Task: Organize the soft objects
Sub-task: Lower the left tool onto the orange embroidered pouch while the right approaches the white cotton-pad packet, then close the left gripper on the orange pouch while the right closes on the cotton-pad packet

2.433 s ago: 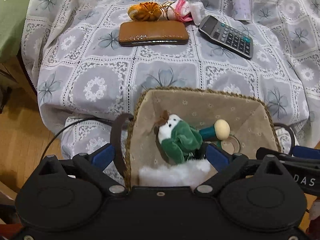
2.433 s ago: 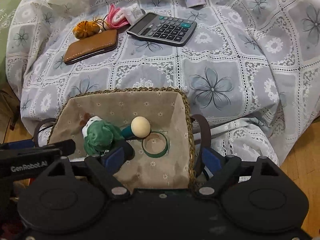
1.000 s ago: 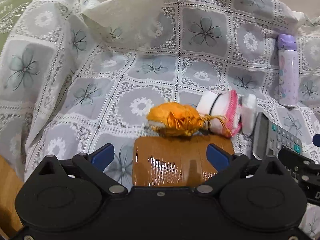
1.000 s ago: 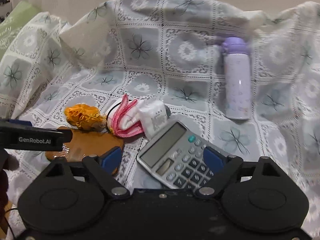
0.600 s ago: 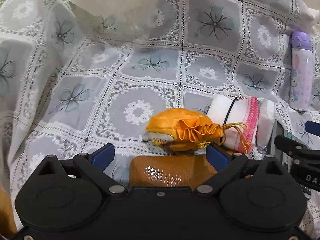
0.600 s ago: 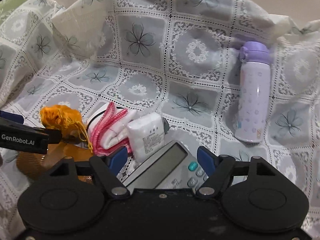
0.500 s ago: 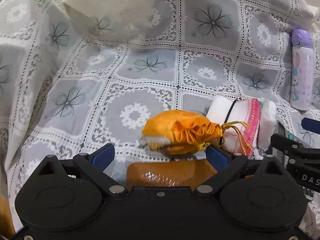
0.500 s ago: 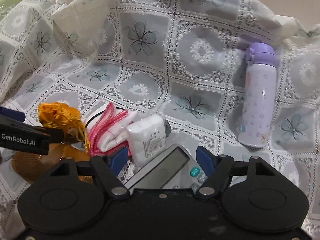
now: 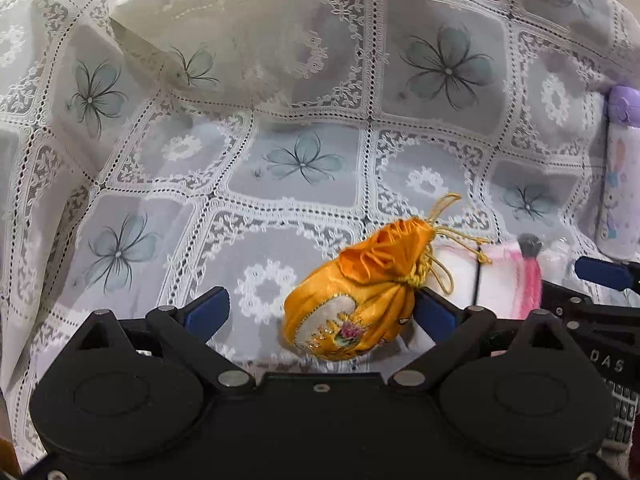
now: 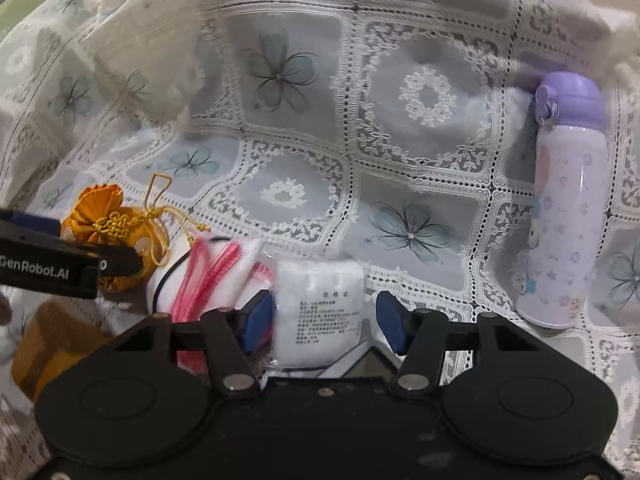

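We are at the pick-up step. Our left gripper (image 9: pixel 320 312) stands open around the orange pouch (image 9: pixel 360 300), whose right side touches one finger, on the lace cloth (image 9: pixel 300 168). Our right gripper (image 10: pixel 325 322) is closing on the white packet (image 10: pixel 320 312), not yet pinched, beside the pink-edged cloth (image 10: pixel 216 276). Next we need firm closure on both, then a lift clear of the calculator (image 10: pixel 372 360).

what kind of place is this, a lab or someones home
Most likely a home: a sofa or armchair draped in a lace floral cover, strewn with personal things such as an orange drawstring pouch, a child's purple flask and a packet of cotton.
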Motion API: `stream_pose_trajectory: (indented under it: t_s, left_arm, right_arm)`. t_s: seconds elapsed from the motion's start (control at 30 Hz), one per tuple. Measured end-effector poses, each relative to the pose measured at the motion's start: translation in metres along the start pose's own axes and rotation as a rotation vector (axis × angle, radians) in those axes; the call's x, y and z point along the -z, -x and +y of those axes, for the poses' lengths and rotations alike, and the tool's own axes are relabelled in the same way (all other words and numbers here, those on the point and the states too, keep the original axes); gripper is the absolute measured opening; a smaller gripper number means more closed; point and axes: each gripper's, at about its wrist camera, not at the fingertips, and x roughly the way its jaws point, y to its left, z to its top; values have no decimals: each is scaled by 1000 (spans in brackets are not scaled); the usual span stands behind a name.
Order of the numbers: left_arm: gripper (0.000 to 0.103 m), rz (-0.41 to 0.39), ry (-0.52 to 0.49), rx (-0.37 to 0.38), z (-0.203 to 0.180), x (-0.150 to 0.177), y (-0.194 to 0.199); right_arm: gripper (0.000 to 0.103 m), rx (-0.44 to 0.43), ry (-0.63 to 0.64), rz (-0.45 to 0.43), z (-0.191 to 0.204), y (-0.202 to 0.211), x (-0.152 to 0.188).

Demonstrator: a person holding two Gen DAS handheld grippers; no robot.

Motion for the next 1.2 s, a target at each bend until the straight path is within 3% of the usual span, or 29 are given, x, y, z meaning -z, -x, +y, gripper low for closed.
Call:
stream_pose_trajectory:
  t_s: [0.43,0.5,0.57,0.87,1.2]
  left_arm:
    - [96,18,36,-11,8,-19,-24]
    - [96,12,36,-18,9,-22,-24]
    - [96,3,28,-25,8,-24,-25]
    - [96,-23,47,-16,12,-33,-25]
    - [97,2,-25,-53,-3,-33,-43]
  right_arm:
    - [63,-21,-99,71,-16,-23,-9]
    - [60,-30,-107,76,-17,-23,-9]
    - [47,-58,-116,81,-18,-21,-9]
    - [47,-83,-204,57,-29,-10,-10]
    - [48,-51,-251,28,-43,-1,-15]
